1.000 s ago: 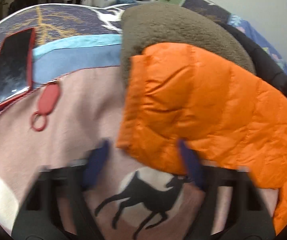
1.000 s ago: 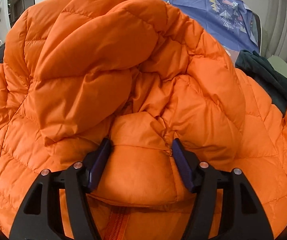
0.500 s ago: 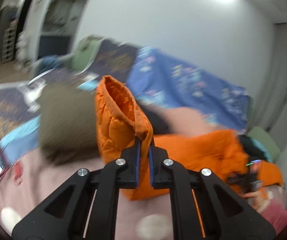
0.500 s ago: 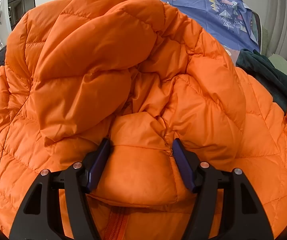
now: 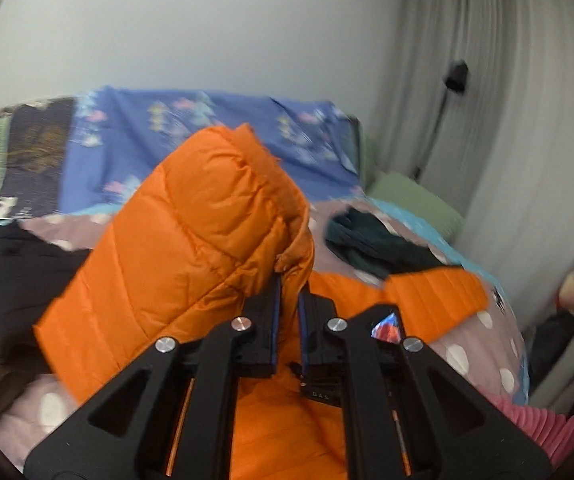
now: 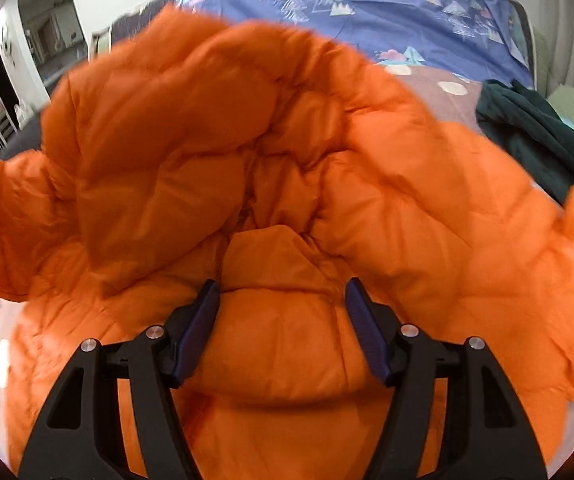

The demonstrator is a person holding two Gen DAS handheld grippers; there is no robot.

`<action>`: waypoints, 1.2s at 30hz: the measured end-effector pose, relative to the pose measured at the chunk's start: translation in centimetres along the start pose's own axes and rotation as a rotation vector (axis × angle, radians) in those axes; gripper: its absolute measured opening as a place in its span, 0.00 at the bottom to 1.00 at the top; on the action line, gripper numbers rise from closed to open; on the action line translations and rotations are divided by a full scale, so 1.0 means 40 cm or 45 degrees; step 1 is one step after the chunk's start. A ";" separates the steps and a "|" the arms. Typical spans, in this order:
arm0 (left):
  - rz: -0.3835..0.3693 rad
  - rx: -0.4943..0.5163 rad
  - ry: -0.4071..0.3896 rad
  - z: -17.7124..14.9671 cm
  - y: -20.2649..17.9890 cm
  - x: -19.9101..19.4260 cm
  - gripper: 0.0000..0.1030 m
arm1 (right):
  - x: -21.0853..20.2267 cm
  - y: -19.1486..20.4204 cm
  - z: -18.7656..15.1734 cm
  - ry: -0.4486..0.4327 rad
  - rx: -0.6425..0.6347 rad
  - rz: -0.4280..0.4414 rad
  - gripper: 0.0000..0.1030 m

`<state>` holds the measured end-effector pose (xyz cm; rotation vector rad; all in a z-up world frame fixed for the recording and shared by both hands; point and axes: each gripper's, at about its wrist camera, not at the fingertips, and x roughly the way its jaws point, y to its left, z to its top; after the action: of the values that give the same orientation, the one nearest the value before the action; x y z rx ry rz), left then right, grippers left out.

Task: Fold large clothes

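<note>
The left gripper (image 5: pixel 289 292) is clenching its fingers (image 5: pixel 273 312) on a raised sleeve of the orange puffer jacket (image 5: pixel 207 232), which is lifting up and to the left above the bed (image 5: pixel 483 344). The right gripper (image 6: pixel 283 320) is holding its fingers (image 6: pixel 199 324) spread wide, a padded fold of the jacket (image 6: pixel 287 184) lying between them, ungripped. A dark green garment (image 6: pixel 535 132) is lying far right.

A bed (image 5: pixel 487 332) with a mauve polka-dot cover carries the orange down jacket (image 6: pixel 287 200) across its middle, a dark green garment (image 6: pixel 535 132) toward the far right corner, and a blue tree-print sheet (image 6: pixel 387 12) along its far edge.
</note>
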<state>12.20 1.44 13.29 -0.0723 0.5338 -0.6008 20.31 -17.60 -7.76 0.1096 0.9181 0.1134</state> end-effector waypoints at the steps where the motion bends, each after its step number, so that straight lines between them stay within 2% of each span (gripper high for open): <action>1: -0.022 0.015 0.026 -0.007 -0.033 0.040 0.07 | -0.024 -0.017 -0.002 -0.013 0.019 0.011 0.64; 6: -0.081 0.002 0.158 -0.057 -0.121 0.226 0.07 | -0.116 -0.090 -0.026 -0.066 0.070 0.014 0.64; 9: -0.095 0.001 0.210 -0.089 -0.128 0.287 0.07 | -0.139 -0.128 -0.053 -0.075 0.077 0.005 0.64; 12: -0.074 -0.007 0.230 -0.106 -0.116 0.300 0.07 | -0.141 -0.163 -0.076 -0.062 0.108 0.013 0.64; 15: -0.068 -0.045 0.239 -0.103 -0.099 0.305 0.07 | -0.148 -0.175 -0.090 -0.076 0.154 0.070 0.64; 20: -0.101 -0.091 0.217 -0.070 -0.100 0.312 0.07 | -0.175 -0.151 -0.102 -0.099 0.107 0.151 0.64; 24: -0.144 -0.063 0.210 -0.053 -0.151 0.341 0.07 | -0.198 -0.146 -0.113 -0.129 0.090 0.123 0.64; 26: -0.201 -0.066 0.239 -0.060 -0.186 0.379 0.10 | -0.210 -0.168 -0.126 -0.138 0.123 0.109 0.64; 29: -0.258 -0.043 0.343 -0.096 -0.237 0.462 0.20 | -0.224 -0.225 -0.153 -0.122 0.195 0.073 0.64; 31: -0.248 -0.049 0.396 -0.122 -0.254 0.501 0.40 | -0.234 -0.269 -0.174 -0.115 0.241 0.026 0.64; 33: -0.265 -0.091 0.443 -0.142 -0.259 0.510 0.41 | -0.243 -0.299 -0.189 -0.113 0.270 0.022 0.65; 34: -0.305 -0.094 0.454 -0.145 -0.261 0.497 0.41 | -0.247 -0.315 -0.195 -0.108 0.284 0.025 0.64; 36: -0.303 -0.032 0.382 -0.139 -0.259 0.429 0.44 | -0.245 -0.330 -0.190 -0.104 0.299 0.031 0.65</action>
<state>15.95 -16.16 2.89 -0.0707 0.8310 -0.8440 9.00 -31.71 -6.53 0.3406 0.8461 0.0228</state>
